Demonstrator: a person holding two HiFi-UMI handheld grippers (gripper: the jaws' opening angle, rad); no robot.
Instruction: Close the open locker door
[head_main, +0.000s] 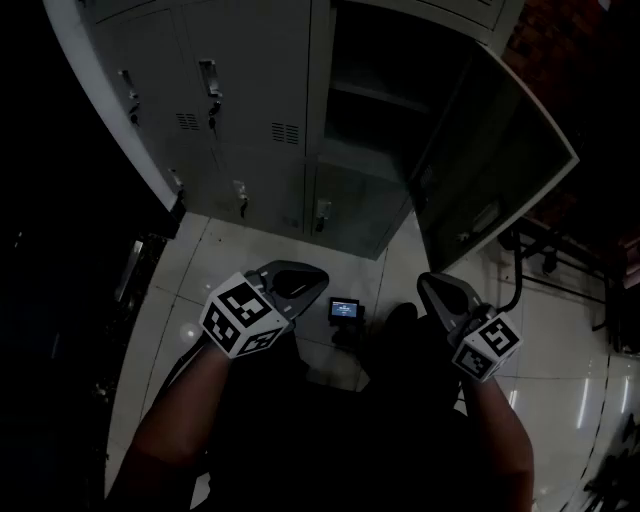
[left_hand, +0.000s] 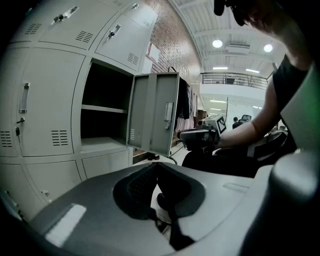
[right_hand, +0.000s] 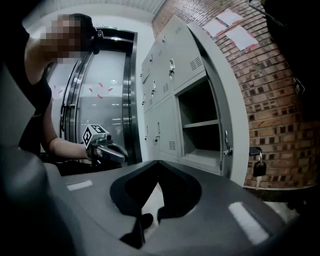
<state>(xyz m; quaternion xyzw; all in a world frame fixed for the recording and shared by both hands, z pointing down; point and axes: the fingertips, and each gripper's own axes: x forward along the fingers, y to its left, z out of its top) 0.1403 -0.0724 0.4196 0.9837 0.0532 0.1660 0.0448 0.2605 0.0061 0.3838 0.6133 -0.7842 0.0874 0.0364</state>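
The grey locker bank (head_main: 250, 110) stands ahead of me. One compartment (head_main: 370, 110) is open, with a shelf inside. Its door (head_main: 500, 150) swings out to the right, well ahead of both grippers. My left gripper (head_main: 318, 270) and right gripper (head_main: 425, 280) are held low over the floor, both shut and empty. In the left gripper view the jaws (left_hand: 156, 164) meet at the tip, and the open door (left_hand: 155, 117) is ahead with the right gripper (left_hand: 197, 137) beside it. In the right gripper view the jaws (right_hand: 158, 162) are together, and the door's edge (right_hand: 222, 110) is close on the right.
A small black device with a lit screen (head_main: 345, 309) lies on the white tiled floor (head_main: 570, 350) between the grippers. A black stand (head_main: 530, 250) is behind the open door. A key (right_hand: 259, 167) hangs by the brick wall (right_hand: 280, 100). The other locker doors are closed.
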